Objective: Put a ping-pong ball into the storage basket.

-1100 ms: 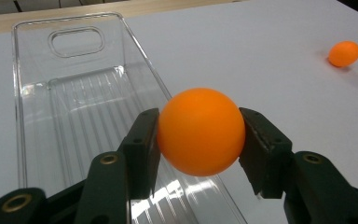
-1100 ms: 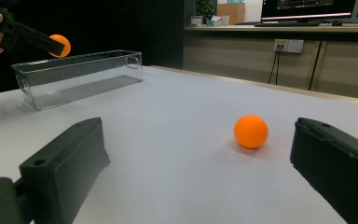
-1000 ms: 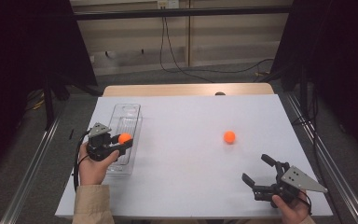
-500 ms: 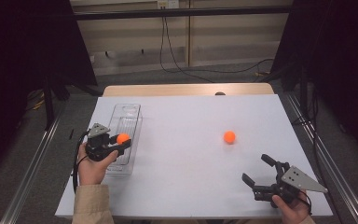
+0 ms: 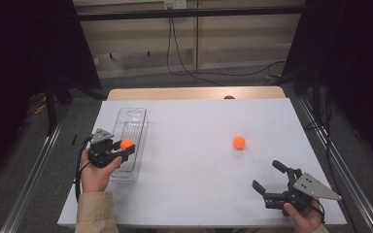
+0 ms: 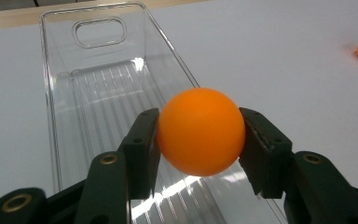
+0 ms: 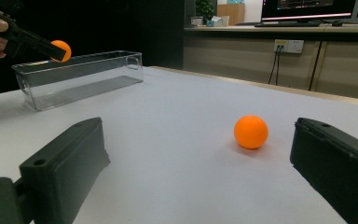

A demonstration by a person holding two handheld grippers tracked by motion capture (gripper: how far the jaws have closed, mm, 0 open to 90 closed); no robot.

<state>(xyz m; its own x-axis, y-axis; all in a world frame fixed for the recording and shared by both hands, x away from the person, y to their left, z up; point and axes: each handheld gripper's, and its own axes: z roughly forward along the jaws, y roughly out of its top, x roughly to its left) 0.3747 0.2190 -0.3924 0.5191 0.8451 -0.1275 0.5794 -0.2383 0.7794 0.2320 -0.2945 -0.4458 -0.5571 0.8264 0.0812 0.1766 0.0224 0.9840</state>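
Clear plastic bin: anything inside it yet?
Nothing visible inside the clear plastic bin; its ribbed floor looks bare. The held orange ball and left gripper hide the near end.

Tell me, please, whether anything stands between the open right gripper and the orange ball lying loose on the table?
Nothing visible does. Bare white table lies between the right gripper and the loose ball; its jaws stand wide apart, facing the ball.

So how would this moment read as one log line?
left tongs: shut on ball, above clear bin | right tongs: open | second ball: on table
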